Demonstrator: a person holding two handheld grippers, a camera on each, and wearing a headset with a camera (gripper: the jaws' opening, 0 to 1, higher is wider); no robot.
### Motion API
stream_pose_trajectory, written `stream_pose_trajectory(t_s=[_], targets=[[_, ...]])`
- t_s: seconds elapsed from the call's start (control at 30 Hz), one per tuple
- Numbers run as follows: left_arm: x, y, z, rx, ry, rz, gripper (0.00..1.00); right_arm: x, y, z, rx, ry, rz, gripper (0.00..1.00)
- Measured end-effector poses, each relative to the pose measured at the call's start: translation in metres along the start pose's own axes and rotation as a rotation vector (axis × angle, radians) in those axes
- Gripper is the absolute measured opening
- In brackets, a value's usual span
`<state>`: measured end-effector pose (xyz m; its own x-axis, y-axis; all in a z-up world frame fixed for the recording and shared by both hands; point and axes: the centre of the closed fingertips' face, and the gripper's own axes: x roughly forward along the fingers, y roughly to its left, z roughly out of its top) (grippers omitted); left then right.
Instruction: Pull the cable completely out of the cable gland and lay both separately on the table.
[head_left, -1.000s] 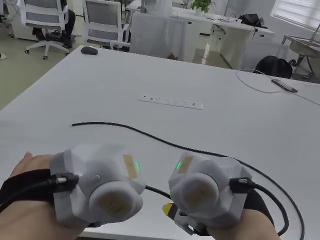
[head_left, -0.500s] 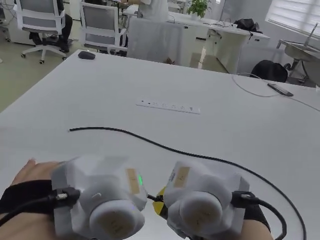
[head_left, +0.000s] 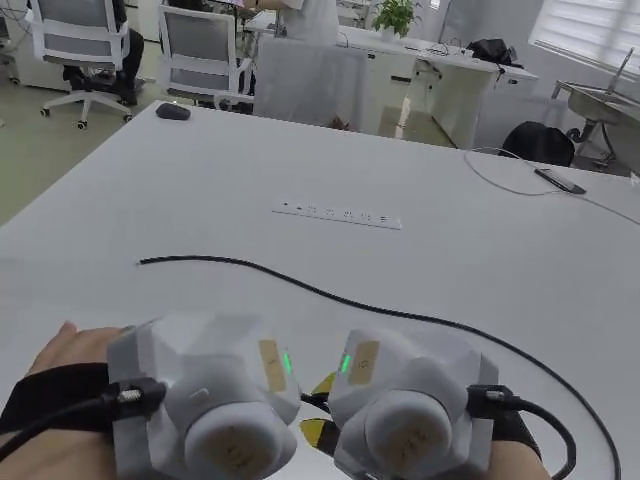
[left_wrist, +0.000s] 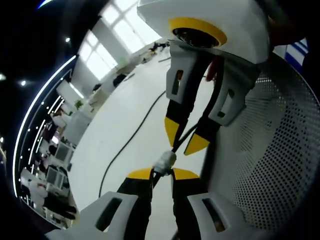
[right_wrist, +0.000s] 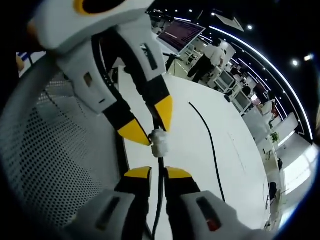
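A long black cable (head_left: 400, 315) lies in a curve across the white table (head_left: 200, 190). Its near end rises to my two grippers, which face each other tip to tip at the table's near edge. In the left gripper view my left gripper (left_wrist: 162, 172) is shut on the small white cable gland (left_wrist: 164, 161). The right gripper (left_wrist: 185, 139) comes in from above, pinching the cable just past the gland. In the right gripper view my right gripper (right_wrist: 158, 172) is shut on the black cable (right_wrist: 160, 190). The gland (right_wrist: 159, 142) sits just ahead in the left gripper (right_wrist: 150, 125).
A white power strip (head_left: 337, 213) is set in the middle of the table. A dark mouse (head_left: 173, 111) lies at the far left, a phone (head_left: 560, 180) with a thin white lead at the far right. Office chairs (head_left: 200, 50) stand beyond. A perforated mesh surface (left_wrist: 260, 150) is close beside the grippers.
The two grippers have drawn closer together at the near edge, and the right one has shifted left. The cable on the table lies as before.
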<state>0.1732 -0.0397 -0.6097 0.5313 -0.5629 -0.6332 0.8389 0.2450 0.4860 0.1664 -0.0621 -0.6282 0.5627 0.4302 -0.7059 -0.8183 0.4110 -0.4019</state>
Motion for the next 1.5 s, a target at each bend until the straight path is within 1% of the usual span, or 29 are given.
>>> stream_pose_trajectory(t_s=[0.03, 0.07, 0.1, 0.17, 0.2, 0.27, 0.33, 0.37, 0.4, 0.43, 0.5, 0.53, 0.6, 0.67, 0.73, 0.77, 0.83, 0.87, 0.9, 0.93, 0.97, 1.07, 1.13, 1.2, 1.27, 1.3, 1.37, 1.43, 1.5], targets=[[0.000, 0.001, -0.001, 0.005, 0.008, 0.005, 0.15, -0.001, -0.005, -0.009, 0.018, 0.037, -0.026, 0.04], [0.000, 0.004, -0.001, 0.007, 0.007, 0.018, 0.15, 0.001, -0.004, -0.015, 0.052, 0.063, -0.017, 0.04], [0.000, 0.006, -0.002, -0.023, 0.007, 0.018, 0.15, 0.001, -0.007, -0.023, 0.072, 0.096, -0.023, 0.04], [-0.001, 0.011, -0.004, -0.040, 0.010, 0.032, 0.14, -0.001, -0.013, -0.030, 0.112, 0.118, -0.044, 0.04], [-0.003, 0.018, -0.006, -0.062, 0.014, 0.066, 0.14, -0.002, -0.015, -0.034, 0.124, 0.131, -0.047, 0.04], [-0.004, 0.025, -0.012, -0.134, 0.024, 0.082, 0.14, -0.004, -0.020, -0.043, 0.174, 0.165, -0.068, 0.04], [-0.005, 0.030, -0.014, -0.165, 0.019, 0.088, 0.14, -0.006, -0.023, -0.049, 0.206, 0.185, -0.072, 0.04], [-0.005, 0.030, -0.014, -0.176, 0.014, 0.085, 0.14, -0.006, -0.027, -0.049, 0.251, 0.167, -0.074, 0.04], [-0.006, 0.030, -0.012, -0.175, 0.004, 0.081, 0.14, -0.004, -0.027, -0.047, 0.291, 0.148, -0.048, 0.04], [-0.005, 0.029, -0.011, -0.171, 0.002, 0.081, 0.14, -0.004, -0.029, -0.048, 0.298, 0.150, -0.037, 0.04], [-0.004, 0.026, -0.011, -0.160, 0.005, 0.071, 0.15, 0.001, -0.039, -0.050, 0.254, 0.156, -0.032, 0.04], [-0.004, 0.024, -0.011, -0.154, 0.004, 0.061, 0.15, 0.006, -0.050, -0.052, 0.235, 0.153, -0.027, 0.04], [-0.004, 0.023, -0.008, -0.146, -0.003, 0.058, 0.15, 0.012, -0.071, -0.052, 0.248, 0.141, -0.026, 0.04], [-0.004, 0.022, -0.008, -0.148, -0.006, 0.051, 0.15, 0.028, -0.110, -0.044, 0.322, 0.059, -0.029, 0.04], [-0.003, 0.022, -0.009, -0.152, -0.005, 0.046, 0.15, 0.040, -0.138, -0.042, 0.384, 0.025, -0.034, 0.04], [-0.003, 0.022, -0.009, -0.159, -0.006, 0.045, 0.15, 0.050, -0.160, -0.038, 0.424, -0.012, -0.041, 0.04], [-0.003, 0.021, -0.010, -0.177, -0.010, 0.037, 0.15, 0.069, -0.193, -0.033, 0.428, -0.067, -0.049, 0.05], [-0.003, 0.022, -0.010, -0.182, -0.009, 0.035, 0.15, 0.076, -0.204, -0.032, 0.440, -0.087, -0.054, 0.05], [-0.003, 0.021, -0.011, -0.191, -0.009, 0.030, 0.15, 0.086, -0.218, -0.033, 0.487, -0.094, -0.061, 0.05], [-0.003, 0.021, -0.011, -0.196, -0.010, 0.028, 0.15, 0.093, -0.226, -0.036, 0.496, -0.093, -0.058, 0.05], [-0.003, 0.021, -0.012, -0.212, -0.011, 0.024, 0.15, 0.101, -0.238, -0.040, 0.525, -0.088, -0.079, 0.05], [-0.002, 0.021, -0.013, -0.234, -0.010, 0.015, 0.15, 0.116, -0.258, -0.063, 0.577, -0.025, -0.123, 0.06], [-0.002, 0.023, -0.011, -0.264, -0.026, 0.006, 0.15, 0.120, -0.264, -0.069, 0.643, -0.004, -0.126, 0.10], [-0.002, 0.025, -0.010, -0.284, -0.035, -0.003, 0.15, 0.115, -0.268, -0.063, 0.624, -0.027, -0.128, 0.21], [-0.002, 0.025, -0.006, -0.310, -0.059, -0.030, 0.15, 0.106, -0.271, -0.057, 0.595, -0.044, -0.143, 0.21], [-0.002, 0.022, -0.002, -0.333, -0.077, -0.069, 0.15, 0.097, -0.267, -0.050, 0.586, -0.072, -0.123, 0.20], [0.000, 0.029, -0.003, -0.326, -0.073, -0.085, 0.15, 0.081, -0.257, -0.044, 0.569, -0.090, -0.103, 0.20], [0.004, 0.037, -0.003, -0.318, -0.079, -0.116, 0.15, 0.060, -0.239, -0.036, 0.532, -0.115, -0.076, 0.21], [0.007, 0.044, 0.002, -0.345, -0.104, -0.162, 0.15, 0.039, -0.221, -0.031, 0.504, -0.136, -0.055, 0.21]])
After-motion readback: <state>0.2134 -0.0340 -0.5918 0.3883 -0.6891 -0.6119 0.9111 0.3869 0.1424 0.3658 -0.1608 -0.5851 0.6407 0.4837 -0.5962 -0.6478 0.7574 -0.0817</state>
